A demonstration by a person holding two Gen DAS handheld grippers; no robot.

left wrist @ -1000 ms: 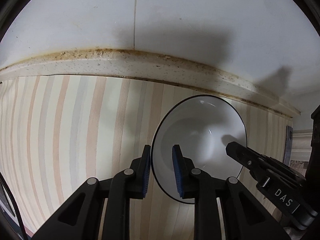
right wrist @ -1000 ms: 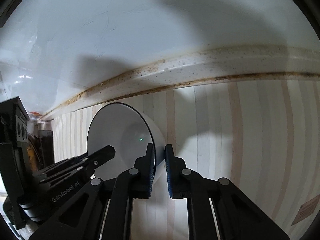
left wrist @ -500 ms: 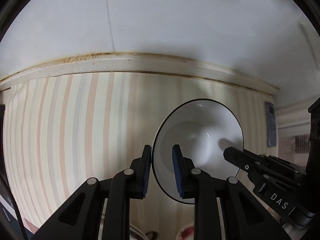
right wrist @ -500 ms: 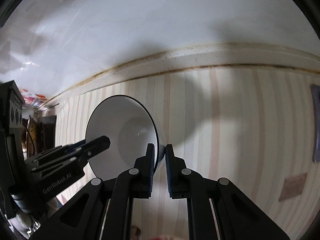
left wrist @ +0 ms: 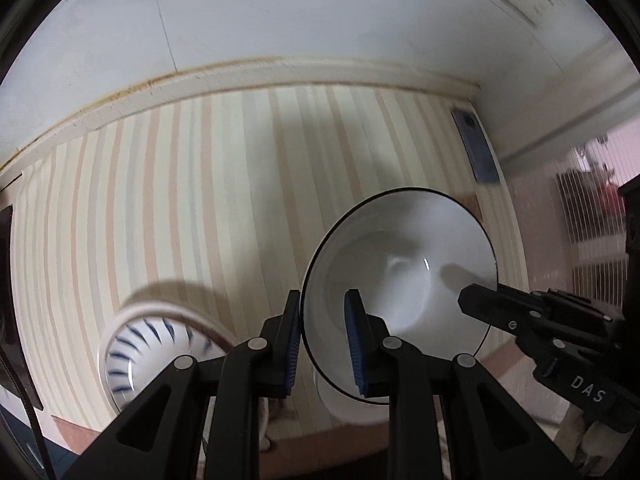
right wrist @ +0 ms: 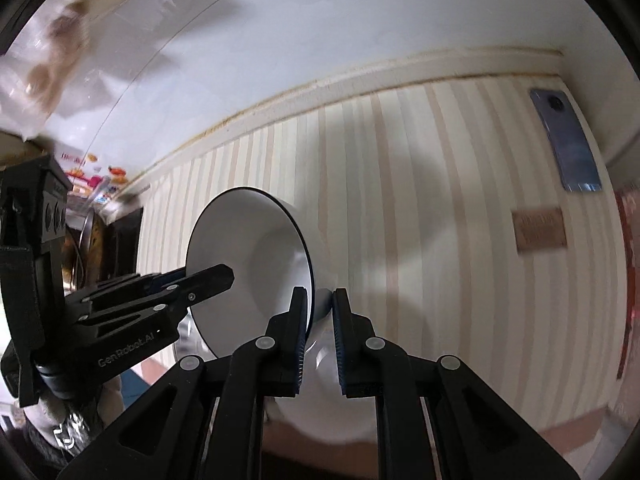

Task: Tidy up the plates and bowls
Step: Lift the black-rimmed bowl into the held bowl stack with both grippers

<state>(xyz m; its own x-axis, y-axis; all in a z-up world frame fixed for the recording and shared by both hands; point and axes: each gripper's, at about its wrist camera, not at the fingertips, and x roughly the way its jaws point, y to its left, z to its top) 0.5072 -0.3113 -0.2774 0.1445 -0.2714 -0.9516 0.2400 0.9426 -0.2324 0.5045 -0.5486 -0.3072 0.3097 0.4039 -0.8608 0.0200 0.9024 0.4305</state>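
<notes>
Two tools share one load. Striped table (left wrist: 168, 208): backed by a white wall, grey phone (right wrist: 568, 140) lying at its far right. White bowl (left wrist: 400, 280): lifted above the table, tilted. Blue-patterned bowl (left wrist: 156, 344): near left, on the table. Left tool (left wrist: 322, 340): clamped on the white bowl's left rim. Right tool (right wrist: 320, 328): clamped on its right rim.

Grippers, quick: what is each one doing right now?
Left gripper: shut on the rim of the white ceramic bowl with a thin dark edge.
Right gripper: shut on the same bowl's opposite rim.
</notes>
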